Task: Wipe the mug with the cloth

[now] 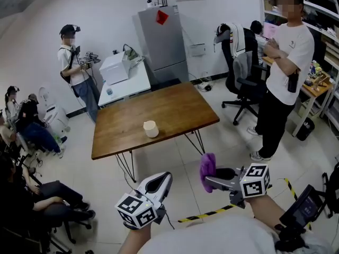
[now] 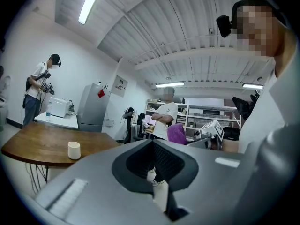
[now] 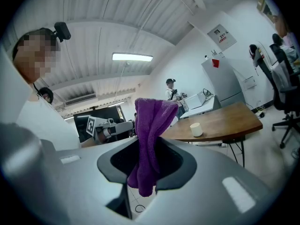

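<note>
Holding: your right gripper [image 1: 212, 182] is clenched on a purple cloth [image 1: 207, 167]. The cloth is pinched between the jaws, with a fold standing up past the tips and a tail hanging below them.
Left gripper: your left gripper [image 1: 166, 177] has its jaws pressed together with nothing between them. It points up and forward, beside the right one and not touching it.
Position of both: they hang in the air over the pale tiled floor [image 1: 222, 142], on your side of the desk, low in the head view.
Mug: a cream mug [image 1: 151, 128] stands upright on the brown wooden desk [image 1: 169, 107], near the edge that faces you. It is well apart from both grippers and from the cloth.
Desk: a rectangular top, set at an angle to you.
Floor marking: a strip of yellow-and-black tape [image 1: 206, 214] runs across the tiles close to your grippers.
People: one person [image 1: 286, 62] stands to the right of the desk with arms folded, in a white top and dark trousers. A second person [image 1: 74, 62] stands at the far left, wearing headgear, beside a white desk [image 1: 132, 83]. Seated people [image 1: 32, 126] line the left side of the room.
Background: a grey fridge [image 1: 161, 38] stands against the far wall, with a black office chair [image 1: 243, 73] off to its right.
</note>
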Demonstrator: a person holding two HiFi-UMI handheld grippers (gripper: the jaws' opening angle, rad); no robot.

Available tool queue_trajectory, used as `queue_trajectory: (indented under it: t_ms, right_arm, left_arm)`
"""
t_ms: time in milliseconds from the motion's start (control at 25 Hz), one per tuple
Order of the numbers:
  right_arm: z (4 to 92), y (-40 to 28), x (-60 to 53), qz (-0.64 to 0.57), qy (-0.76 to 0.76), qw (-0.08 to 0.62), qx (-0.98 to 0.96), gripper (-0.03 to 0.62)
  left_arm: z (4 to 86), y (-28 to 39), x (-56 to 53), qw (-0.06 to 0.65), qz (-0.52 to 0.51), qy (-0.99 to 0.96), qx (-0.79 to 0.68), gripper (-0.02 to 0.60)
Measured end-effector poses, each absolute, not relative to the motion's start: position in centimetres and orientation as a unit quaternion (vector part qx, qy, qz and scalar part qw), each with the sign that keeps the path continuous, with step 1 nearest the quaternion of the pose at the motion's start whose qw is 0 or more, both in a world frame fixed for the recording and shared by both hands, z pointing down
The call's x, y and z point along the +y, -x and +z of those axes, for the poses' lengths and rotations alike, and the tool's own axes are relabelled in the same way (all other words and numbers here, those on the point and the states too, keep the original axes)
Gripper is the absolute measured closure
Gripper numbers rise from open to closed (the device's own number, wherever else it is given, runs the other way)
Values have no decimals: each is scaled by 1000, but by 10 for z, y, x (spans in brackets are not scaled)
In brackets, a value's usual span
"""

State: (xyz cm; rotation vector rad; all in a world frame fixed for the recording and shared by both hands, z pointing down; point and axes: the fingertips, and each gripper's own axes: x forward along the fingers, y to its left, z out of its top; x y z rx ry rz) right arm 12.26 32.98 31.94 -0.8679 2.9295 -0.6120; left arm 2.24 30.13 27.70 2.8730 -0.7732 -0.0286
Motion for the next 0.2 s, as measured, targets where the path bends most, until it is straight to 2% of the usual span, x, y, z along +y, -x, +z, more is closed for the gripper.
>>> queue_trajectory:
  t_ms: [200]
  right_arm:
    - [297, -150, 327, -199, 292, 11, 935, 488]
  left_arm:
    - [258, -56, 298, 80, -20, -968, -236, 580]
